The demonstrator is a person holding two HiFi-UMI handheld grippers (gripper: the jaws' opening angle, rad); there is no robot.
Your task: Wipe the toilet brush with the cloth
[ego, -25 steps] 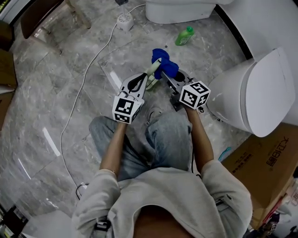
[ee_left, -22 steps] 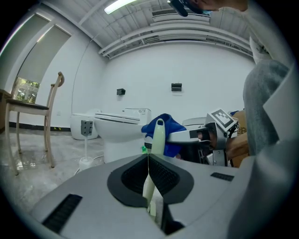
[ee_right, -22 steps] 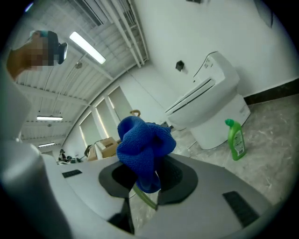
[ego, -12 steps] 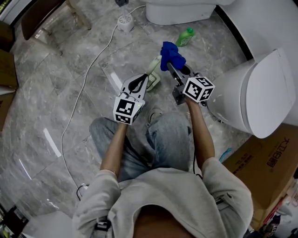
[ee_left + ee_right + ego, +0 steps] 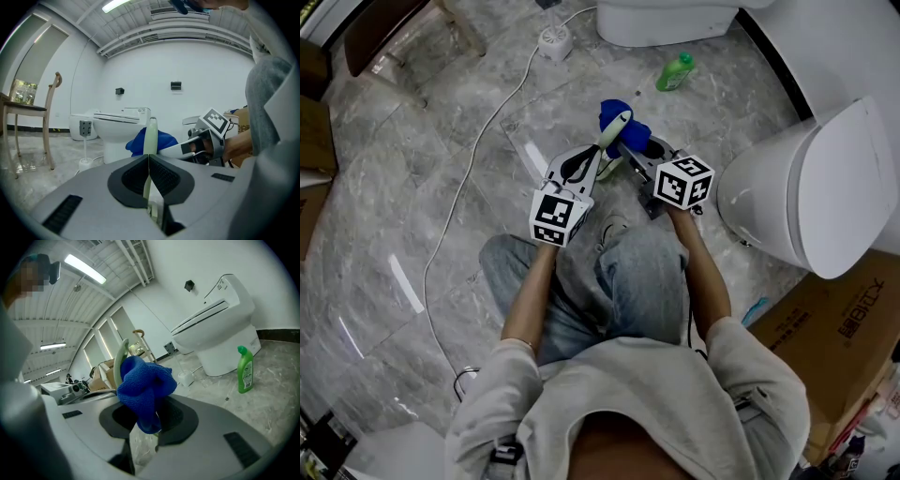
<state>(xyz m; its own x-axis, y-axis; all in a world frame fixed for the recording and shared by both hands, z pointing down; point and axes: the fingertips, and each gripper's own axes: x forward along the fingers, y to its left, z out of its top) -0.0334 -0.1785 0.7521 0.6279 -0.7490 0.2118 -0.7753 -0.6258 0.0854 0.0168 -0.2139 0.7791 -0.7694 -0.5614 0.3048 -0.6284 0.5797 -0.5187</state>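
My left gripper is shut on the pale green toilet brush, whose handle rises from between its jaws in the left gripper view. A blue cloth is bunched in my right gripper, which is shut on it. The cloth presses against the far side of the handle, near its top end. In the left gripper view the cloth shows just behind the handle, with the right gripper coming in from the right.
A white toilet stands close on the right and another at the top. A green cleaner bottle stands on the marble floor. A white cable runs along the floor on the left. Cardboard boxes sit at lower right.
The right gripper with the cloth slid away from the brush towards the top, then came back down and left onto the handle. The left gripper stayed nearly still.
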